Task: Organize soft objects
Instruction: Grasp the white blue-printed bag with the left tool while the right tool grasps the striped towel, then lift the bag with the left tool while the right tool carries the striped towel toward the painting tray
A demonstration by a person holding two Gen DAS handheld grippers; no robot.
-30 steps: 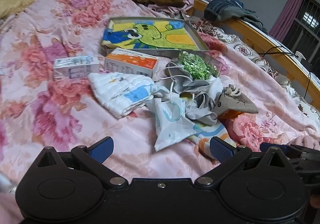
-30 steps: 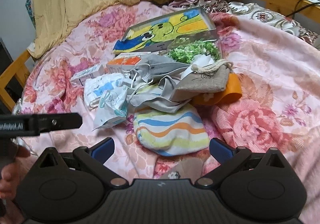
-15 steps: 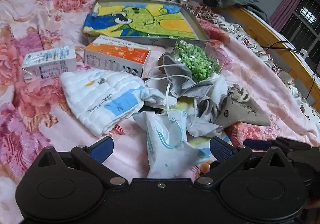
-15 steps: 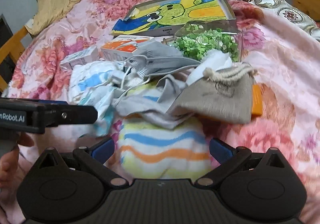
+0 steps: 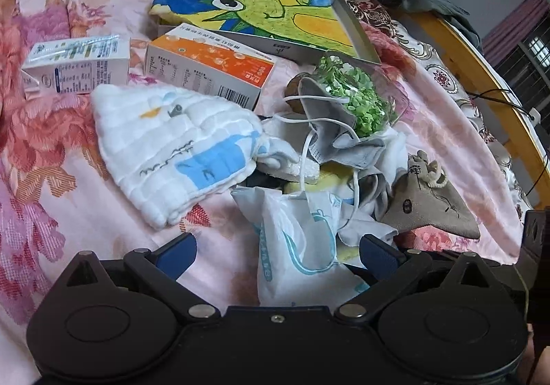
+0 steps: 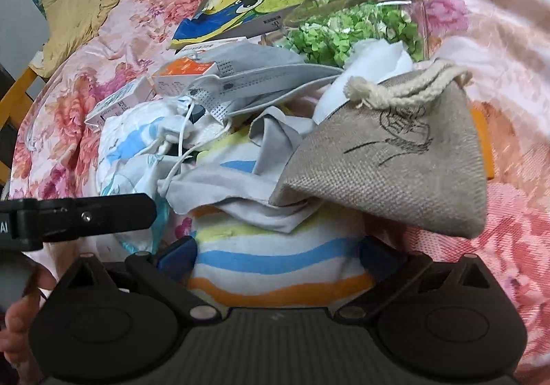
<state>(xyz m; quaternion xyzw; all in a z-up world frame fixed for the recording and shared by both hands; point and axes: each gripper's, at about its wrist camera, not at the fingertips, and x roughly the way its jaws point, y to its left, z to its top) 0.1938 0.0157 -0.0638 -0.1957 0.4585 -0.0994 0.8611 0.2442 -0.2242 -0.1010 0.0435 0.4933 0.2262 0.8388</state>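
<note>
A heap of soft things lies on the floral bedspread [image 5: 51, 151]. A white quilted cloth [image 5: 172, 148] lies at the left of the heap. A white plastic pouch [image 5: 295, 247] lies between my left gripper's [image 5: 278, 251] open fingers. A grey face mask [image 6: 254, 79], a grey cloth [image 6: 247, 196] and a burlap drawstring pouch [image 6: 405, 158] lie on a striped towel [image 6: 275, 261]. My right gripper [image 6: 278, 254] is open with its fingers on either side of the striped towel. The left gripper's finger [image 6: 103, 213] shows in the right wrist view.
A flat box with a green cartoon picture [image 5: 261, 10] lies behind the heap. An orange carton [image 5: 209, 65] and a white carton [image 5: 75, 65] stand to its left. A clear container of green bits [image 5: 357, 100] lies by the mask. A wooden bed rail [image 5: 481, 62] runs along the right.
Both grippers have moved forward and down toward the heap. The plastic pouch now lies between the left fingers and the striped towel between the right fingers. Both stay open.
</note>
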